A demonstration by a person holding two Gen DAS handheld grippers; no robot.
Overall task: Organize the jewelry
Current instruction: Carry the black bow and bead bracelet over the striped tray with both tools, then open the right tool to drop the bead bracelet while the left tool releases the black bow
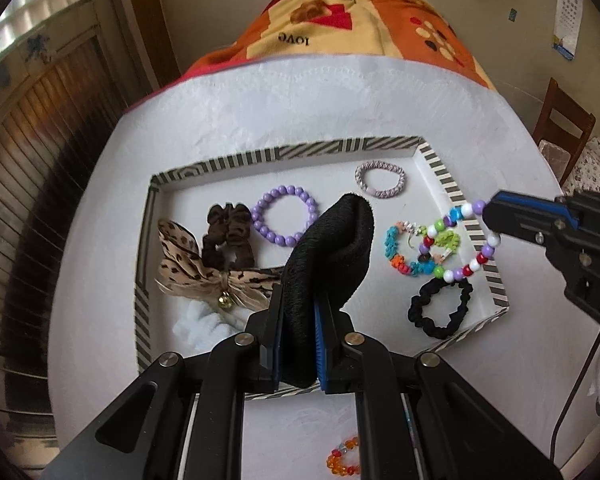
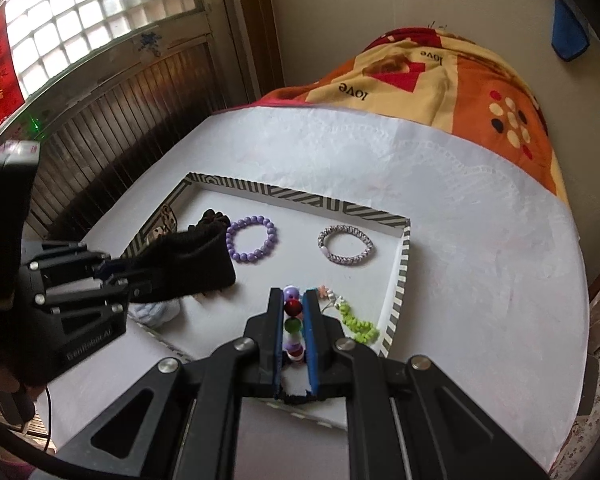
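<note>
the left tool point(image 1: 298, 320) is clamped on a black fabric band point(image 1: 332, 248), which stands up from between its fingers over the striped tray point(image 1: 284, 152). the right tool point(image 2: 292, 336) is closed narrow on a bracelet of mixed coloured beads point(image 1: 466, 240); in the left wrist view the bracelet hangs from that tool over the tray's right rim, and in the right wrist view its beads sit in a row between the blue pads point(image 2: 311, 340).

the tray lies on the white-covered counter point(image 1: 300, 112). inside it, from the left: a leopard-print bow with a small gold bell point(image 1: 204, 272), a brown scrunchie point(image 1: 226, 236) touching the bow, a purple bead bracelet point(image 1: 284, 220) and, near the far right corner, a pale braided hair tie point(image 1: 380, 178). a bracelet of bright flower shapes point(image 1: 416, 250) lies beneath the hanging bead bracelet, and a black scrunchie point(image 1: 440, 308) sits just beside it at the near right corner. something pale blue and fluffy point(image 1: 198, 326) lies under the bow near the left tool.

outside the tray, on the counter near the left tool, lies an orange bead bracelet point(image 1: 342, 458). a patterned orange blanket point(image 1: 340, 20) lies beyond the counter.
</note>
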